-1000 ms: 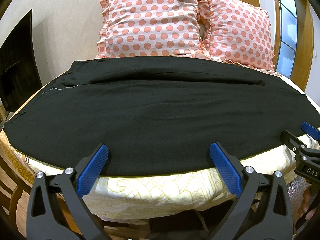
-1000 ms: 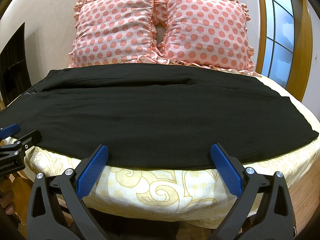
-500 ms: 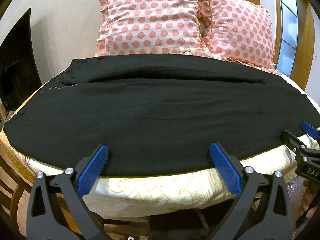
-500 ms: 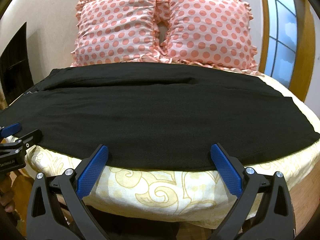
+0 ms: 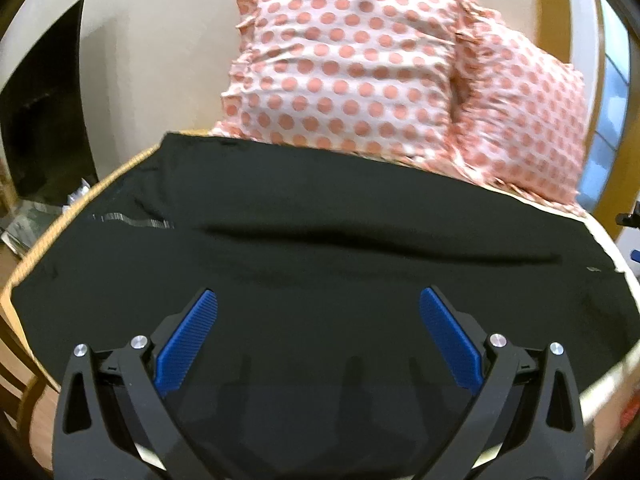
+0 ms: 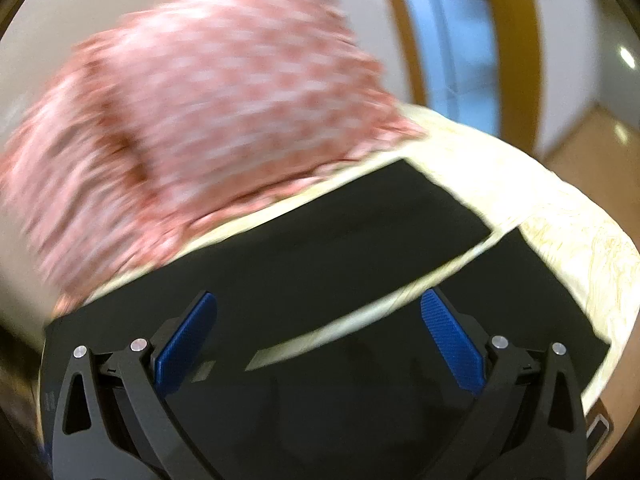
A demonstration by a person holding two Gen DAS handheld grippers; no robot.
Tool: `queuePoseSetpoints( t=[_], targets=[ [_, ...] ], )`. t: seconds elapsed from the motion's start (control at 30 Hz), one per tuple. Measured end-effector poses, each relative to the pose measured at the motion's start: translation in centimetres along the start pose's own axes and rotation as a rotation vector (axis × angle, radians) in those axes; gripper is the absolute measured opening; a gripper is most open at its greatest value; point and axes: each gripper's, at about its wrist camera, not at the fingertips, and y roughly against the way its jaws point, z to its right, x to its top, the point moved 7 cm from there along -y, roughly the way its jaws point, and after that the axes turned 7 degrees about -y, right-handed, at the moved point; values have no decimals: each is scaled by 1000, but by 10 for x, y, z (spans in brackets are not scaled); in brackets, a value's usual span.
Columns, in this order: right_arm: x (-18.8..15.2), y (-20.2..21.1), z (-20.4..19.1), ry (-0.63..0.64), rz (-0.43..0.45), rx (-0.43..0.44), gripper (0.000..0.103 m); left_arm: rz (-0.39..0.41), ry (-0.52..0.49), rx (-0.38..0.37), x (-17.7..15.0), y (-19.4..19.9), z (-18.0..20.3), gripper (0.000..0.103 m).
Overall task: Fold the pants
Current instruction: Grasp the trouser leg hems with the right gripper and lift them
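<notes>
Black pants [image 5: 320,248] lie spread flat across the bed [image 6: 560,216], which has a cream sheet with a gold swirl pattern. In the right wrist view the two legs run apart toward the hems, a strip of sheet showing between them. Two pink polka-dot pillows [image 5: 352,64] with ruffled edges stand at the head of the bed against a beige wall [image 5: 152,40]; they are badly motion-blurred in the right view. Window [image 6: 452,40] with wood frame is on the right, and a dark panel [image 5: 44,112] on the left.

Left gripper [image 5: 318,336]: jaws wide apart over the pants, nothing held. Right gripper [image 6: 318,336]: same, spread wide over the leg area, nothing between the blue pads [image 6: 452,340].
</notes>
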Motion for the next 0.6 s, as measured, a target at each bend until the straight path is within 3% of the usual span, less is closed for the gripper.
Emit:
queuePoseSetpoints(
  t=[0.1, 0.3, 0.4, 0.47, 0.53, 0.6],
  targets=[
    [46, -54, 21, -84, -44, -170, 88, -7, -6, 38, 15, -17, -5, 101],
    [92, -135, 22, -134, -78, -363, 78, -37, 12, 37, 22, -43, -12, 101],
    [102, -158, 20, -167, -87, -415, 75, -64, 13, 24, 18, -54, -12, 101],
    [105, -175, 16, -137, -92, -494, 72, -81, 13, 19, 14, -60, -12, 101],
    [103, -184, 19, -95, -102, -578, 62, -99, 19, 0, 13, -64, -12, 101],
    [97, -182, 24, -87, -82, -579, 61, -95, 25, -9, 12, -64, -12, 101]
  ],
)
